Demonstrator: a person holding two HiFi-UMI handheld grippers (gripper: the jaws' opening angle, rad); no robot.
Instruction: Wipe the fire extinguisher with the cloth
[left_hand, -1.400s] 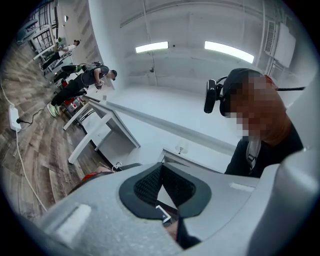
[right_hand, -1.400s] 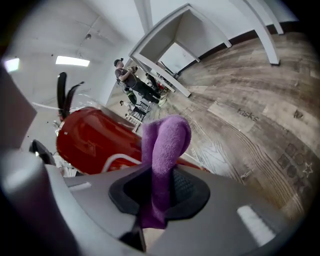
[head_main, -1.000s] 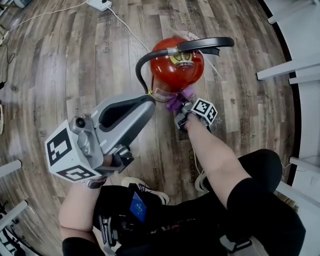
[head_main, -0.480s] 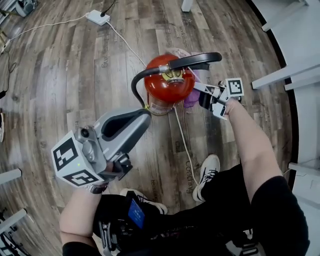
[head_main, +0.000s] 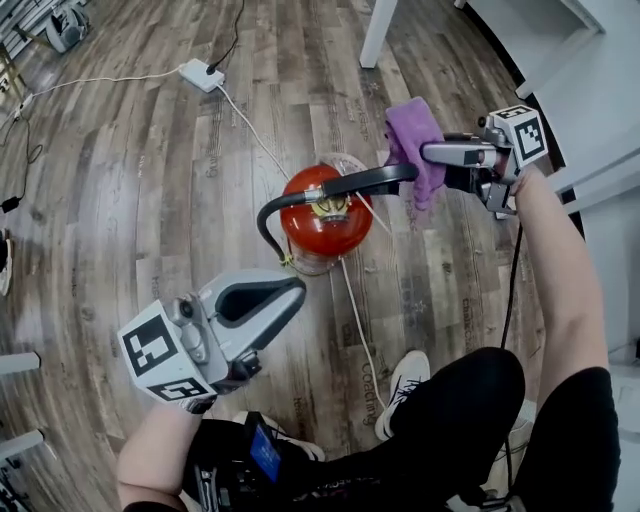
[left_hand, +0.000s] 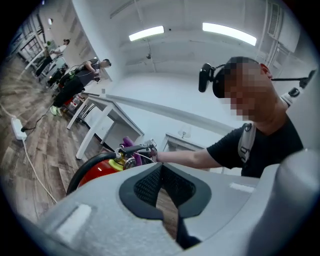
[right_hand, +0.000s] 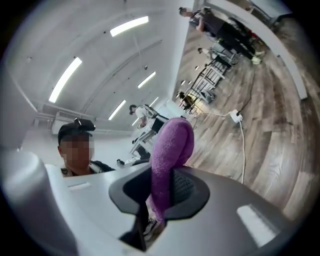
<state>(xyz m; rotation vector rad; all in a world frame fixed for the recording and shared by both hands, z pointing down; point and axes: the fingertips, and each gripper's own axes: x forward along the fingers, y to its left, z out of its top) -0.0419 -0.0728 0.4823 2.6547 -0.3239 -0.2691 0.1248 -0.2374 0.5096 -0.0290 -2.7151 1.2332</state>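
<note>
The red fire extinguisher (head_main: 322, 225) stands upright on the wood floor, with a black handle (head_main: 362, 182) on top and a black hose (head_main: 264, 218) curving down its left side. My right gripper (head_main: 428, 152) is shut on the purple cloth (head_main: 413, 148), which hangs at the far tip of the handle, above the tank. In the right gripper view the cloth (right_hand: 170, 148) stands pinched between the jaws of the right gripper (right_hand: 162, 175). My left gripper (head_main: 298, 289) hangs shut and empty in front of the extinguisher (left_hand: 98, 170), apart from it.
A white power strip (head_main: 201, 73) and its cable lie at the far left. A thin white cable (head_main: 356, 312) runs past the extinguisher towards a shoe (head_main: 405, 384). A white table leg (head_main: 378, 32) and white furniture (head_main: 592, 88) stand at the far right.
My right gripper has carried the cloth from the tank's near side up and round to the right, to the tip of the handle. The left gripper has barely shifted.
</note>
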